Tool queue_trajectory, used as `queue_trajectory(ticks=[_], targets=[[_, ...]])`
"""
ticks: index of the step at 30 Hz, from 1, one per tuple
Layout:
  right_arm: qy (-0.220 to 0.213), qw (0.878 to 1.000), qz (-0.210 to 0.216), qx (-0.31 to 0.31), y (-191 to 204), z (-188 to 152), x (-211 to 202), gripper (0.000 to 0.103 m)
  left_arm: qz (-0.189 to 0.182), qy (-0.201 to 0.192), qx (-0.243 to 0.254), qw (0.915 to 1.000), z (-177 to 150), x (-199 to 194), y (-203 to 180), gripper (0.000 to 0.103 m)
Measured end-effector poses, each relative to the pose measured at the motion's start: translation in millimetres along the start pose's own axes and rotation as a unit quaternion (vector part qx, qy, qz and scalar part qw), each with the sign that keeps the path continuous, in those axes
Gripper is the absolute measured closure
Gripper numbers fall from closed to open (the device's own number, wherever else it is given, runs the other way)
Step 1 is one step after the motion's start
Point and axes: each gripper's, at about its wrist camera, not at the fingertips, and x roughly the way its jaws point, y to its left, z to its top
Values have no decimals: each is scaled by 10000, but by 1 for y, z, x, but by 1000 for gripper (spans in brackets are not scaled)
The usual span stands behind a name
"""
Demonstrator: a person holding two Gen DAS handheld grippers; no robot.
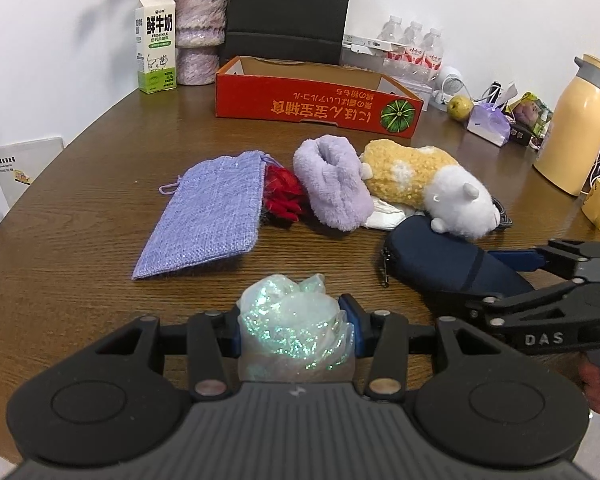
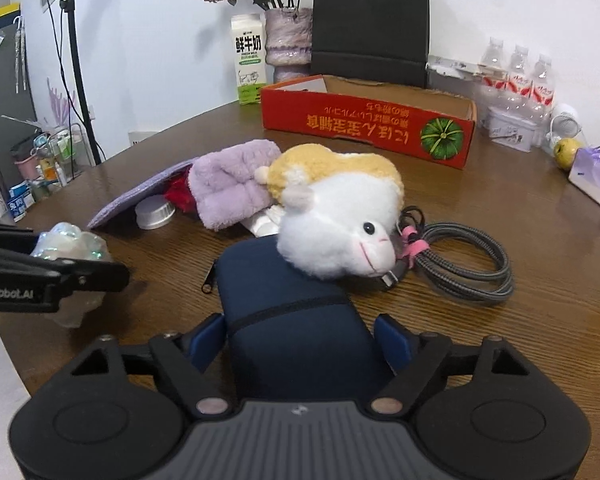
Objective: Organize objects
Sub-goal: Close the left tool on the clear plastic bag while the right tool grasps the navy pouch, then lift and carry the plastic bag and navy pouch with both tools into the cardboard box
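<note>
My left gripper (image 1: 296, 324) is shut on a crumpled iridescent plastic bag (image 1: 296, 312), low over the table's near edge; the bag also shows in the right wrist view (image 2: 70, 244). My right gripper (image 2: 300, 338) has its jaws around a navy zip pouch (image 2: 296, 320), the pads close to its sides with small gaps. A yellow-and-white plush hamster (image 2: 340, 216) rests its head on the pouch's far end. A purple fuzzy slipper (image 1: 332, 184), a lilac drawstring bag (image 1: 212, 212) and a red item (image 1: 282, 196) lie beyond.
An open red cardboard box (image 1: 320, 104) stands at the back of the wooden table (image 1: 100, 200). A coiled grey cable (image 2: 468, 260) lies right of the hamster. A milk carton (image 1: 156, 44), vase, black bag, water bottles, an apple and a yellow jug (image 1: 576, 124) line the far edges.
</note>
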Motion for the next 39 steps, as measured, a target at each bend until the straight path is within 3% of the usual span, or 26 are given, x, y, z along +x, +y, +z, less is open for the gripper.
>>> queue_trajectory(ticks=[3, 10, 11, 13, 19, 39], targets=[[51, 10000, 14, 22, -4, 2, 7, 11, -4, -29, -27, 10000, -1, -3, 2, 57], [14, 9998, 201, -60, -7, 0, 10, 5, 12, -85, -101, 9999, -3, -9, 10, 57], [-19, 9997, 228, -26, -8, -1, 9, 10, 7, -94, -108, 9999, -3, -9, 10, 57], [-110, 9994, 331, -17, -8, -1, 5, 32, 0, -104, -125, 9999, -4, -11, 12, 57], [-180, 9996, 215, -8, -2, 0, 0, 39, -14, -166, -158, 9997, -3, -15, 16, 57], [-729, 9963, 445, -32, 30, 12, -43, 41, -56, -601, -191, 9980, 14, -37, 14, 57]])
